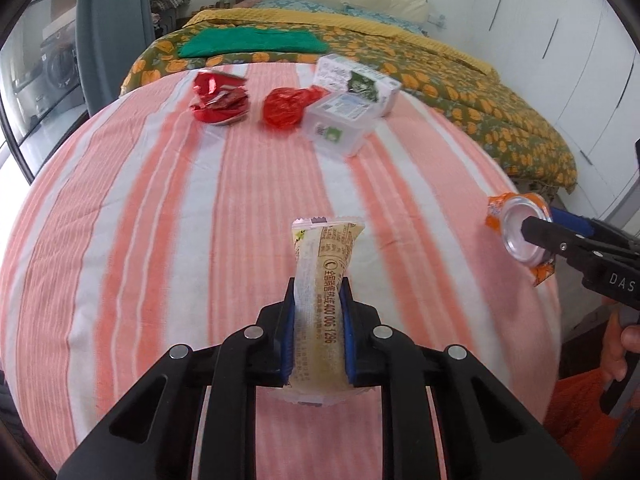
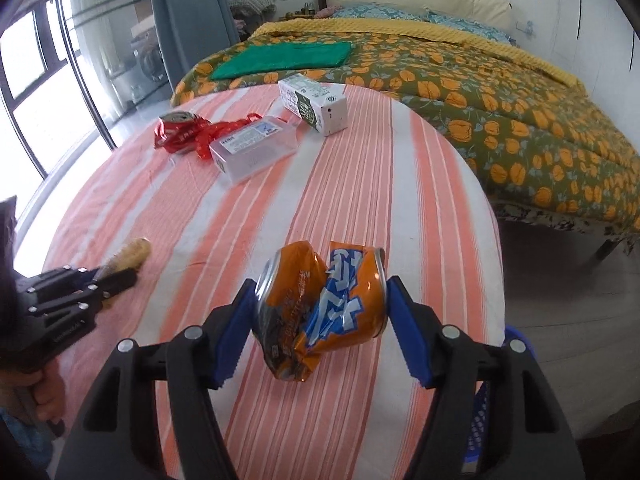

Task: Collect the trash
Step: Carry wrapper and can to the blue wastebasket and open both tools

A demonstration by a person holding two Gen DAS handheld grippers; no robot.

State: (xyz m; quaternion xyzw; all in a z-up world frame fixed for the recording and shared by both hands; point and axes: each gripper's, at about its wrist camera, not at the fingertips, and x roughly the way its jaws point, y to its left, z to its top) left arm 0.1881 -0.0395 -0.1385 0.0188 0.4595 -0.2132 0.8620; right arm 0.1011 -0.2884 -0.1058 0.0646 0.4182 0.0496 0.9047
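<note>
My left gripper (image 1: 319, 284) is shut on a pale yellow snack wrapper (image 1: 326, 264) and holds it above the striped table (image 1: 160, 208). My right gripper (image 2: 320, 292) is shut on a crushed orange soda can (image 2: 320, 308), held above the table's near right part; the can also shows in the left wrist view (image 1: 520, 232). At the far side lie a crushed red can (image 1: 218, 98), a red crumpled wrapper (image 1: 284, 106), a clear plastic box (image 1: 340, 124) and a white-green carton (image 1: 360, 80).
The orange and white striped cloth covers the round table. A bed (image 2: 480, 92) with a flowered cover and a green folded cloth (image 2: 280, 58) stands behind it. A blue basket (image 2: 480, 420) shows low right, beside the table. A window and curtain are at the left.
</note>
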